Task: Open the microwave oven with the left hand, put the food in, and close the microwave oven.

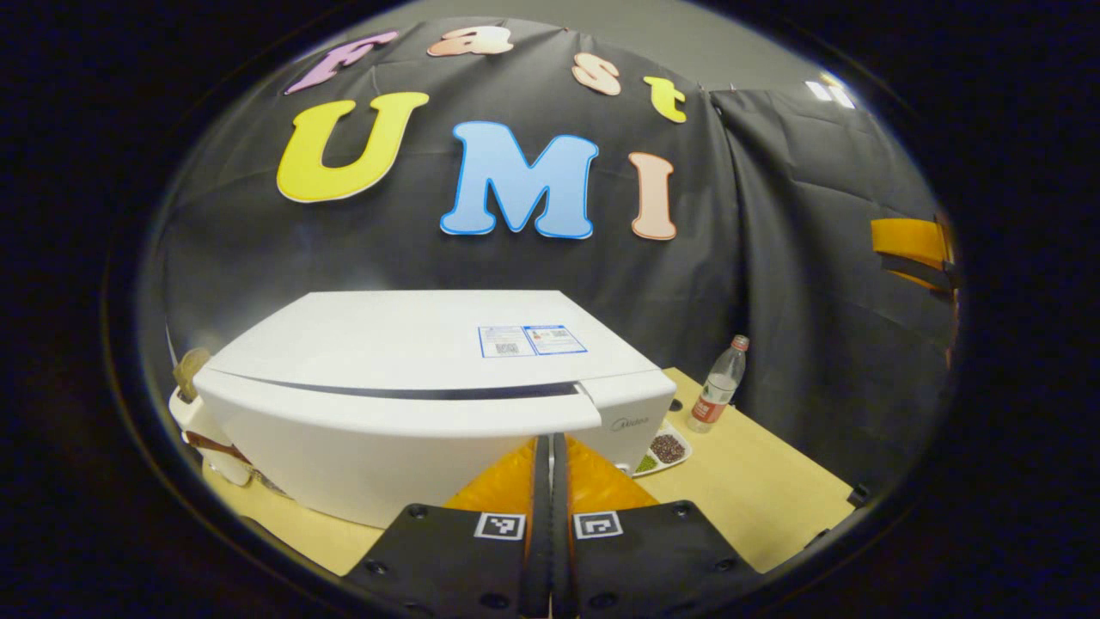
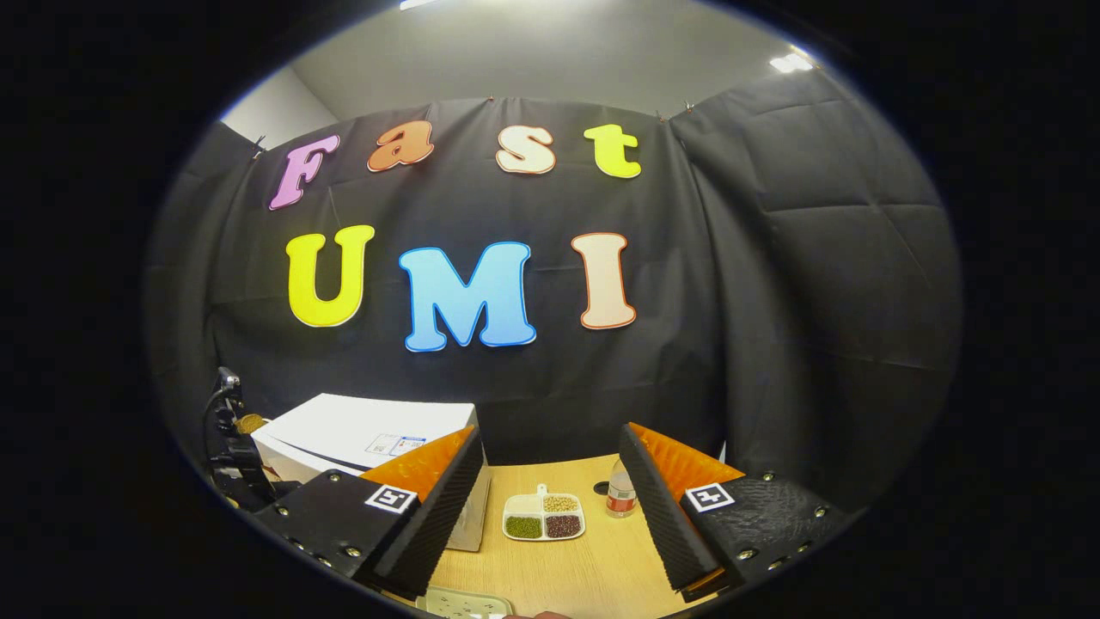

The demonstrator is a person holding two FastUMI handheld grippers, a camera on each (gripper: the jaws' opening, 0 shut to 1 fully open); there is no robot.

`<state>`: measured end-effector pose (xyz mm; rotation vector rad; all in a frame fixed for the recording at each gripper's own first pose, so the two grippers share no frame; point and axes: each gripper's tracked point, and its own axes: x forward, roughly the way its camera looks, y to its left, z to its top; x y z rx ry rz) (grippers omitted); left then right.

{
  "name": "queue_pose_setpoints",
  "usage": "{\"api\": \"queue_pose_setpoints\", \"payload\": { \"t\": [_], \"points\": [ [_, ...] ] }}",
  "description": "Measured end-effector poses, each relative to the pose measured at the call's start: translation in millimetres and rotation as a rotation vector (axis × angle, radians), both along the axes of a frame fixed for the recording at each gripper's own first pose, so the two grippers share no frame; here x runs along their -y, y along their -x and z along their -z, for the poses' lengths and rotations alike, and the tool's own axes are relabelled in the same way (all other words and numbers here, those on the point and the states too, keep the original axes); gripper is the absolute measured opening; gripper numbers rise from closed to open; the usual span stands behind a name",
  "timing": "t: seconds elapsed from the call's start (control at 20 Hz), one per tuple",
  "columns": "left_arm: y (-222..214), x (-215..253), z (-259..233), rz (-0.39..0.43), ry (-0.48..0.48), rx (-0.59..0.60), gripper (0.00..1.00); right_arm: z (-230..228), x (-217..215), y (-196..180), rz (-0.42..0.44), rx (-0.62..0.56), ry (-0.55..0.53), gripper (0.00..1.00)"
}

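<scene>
The white microwave (image 1: pixel 412 378) stands on the wooden table with its door closed. My left gripper (image 1: pixel 550 443) is shut, its pads pressed together with nothing between them, tips close in front of the microwave's lower front. The food is a white divided plate of beans (image 2: pixel 544 516), lying on the table to the right of the microwave (image 2: pixel 369 430); the plate (image 1: pixel 666 451) also peeks out beside the microwave's right corner. My right gripper (image 2: pixel 550 434) hangs open above the table, its fingers on either side of the plate and well short of it.
A clear plastic bottle (image 2: pixel 620 490) with a red cap (image 1: pixel 718 387) stands just behind the plate. A white object with a brown top (image 1: pixel 193 378) sits at the microwave's left side. A white item (image 2: pixel 464 604) lies at the table's (image 2: pixel 593 567) near edge.
</scene>
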<state>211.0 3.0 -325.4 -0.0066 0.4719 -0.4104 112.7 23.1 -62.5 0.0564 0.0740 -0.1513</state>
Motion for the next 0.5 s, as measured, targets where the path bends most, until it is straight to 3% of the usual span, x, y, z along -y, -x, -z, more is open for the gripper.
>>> {"api": "queue_pose_setpoints", "payload": {
  "t": [0.5],
  "points": [
    [-1.8,1.6,4.3,0.010,0.012,-0.013,0.07,10.5,-5.8,-17.8,-0.013,-0.024,-0.028,0.98]
  ]
}}
